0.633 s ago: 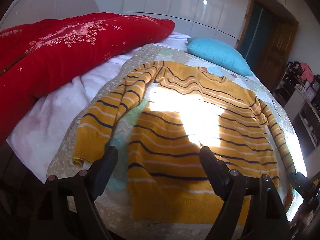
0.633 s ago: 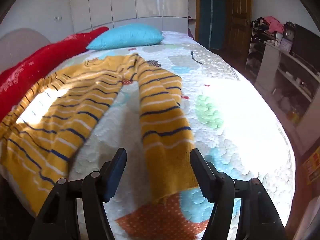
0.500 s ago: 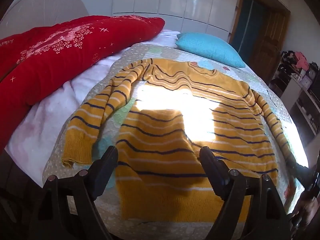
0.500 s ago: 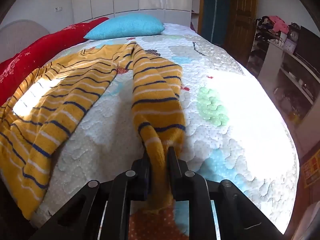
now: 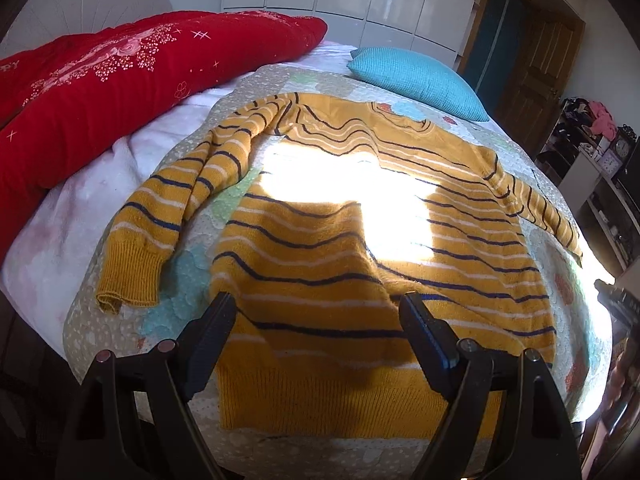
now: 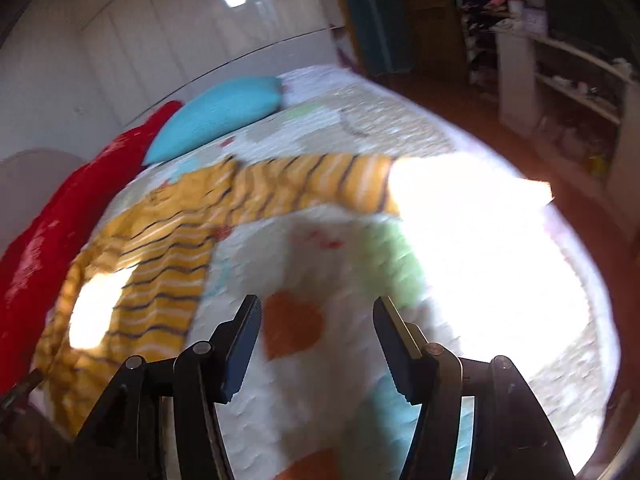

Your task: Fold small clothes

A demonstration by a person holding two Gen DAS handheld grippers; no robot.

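- The bed [image 5: 80, 216] is carrying everything: a patterned quilt [image 5: 168, 304] is covering it, with a red blanket [image 5: 100, 76] heaped along its far left side and a turquoise pillow [image 5: 416, 76] lying at the far edge.
- The striped mustard sweater [image 5: 320, 248] is lying flat and spread open across the middle of the quilt, its hem running along the near edge right under me and its neckline pointing toward the pillow.
- Its left sleeve [image 5: 176, 208] is trailing down toward the near left corner, cuff resting on the quilt; its right sleeve [image 6: 320, 180] is stretching straight out toward the right edge.
- I am judging the fold as not begun: the garment is only being laid out, no sleeve is turned in over the body and no crease is showing, so both sleeves and the body are left to do.
- My left gripper [image 5: 316, 316] is hovering over the hem with jaws wide apart and nothing between them.
- My right gripper [image 6: 316, 324] is hanging over bare quilt, jaws apart and empty, well clear of the sweater; that view is blurring.
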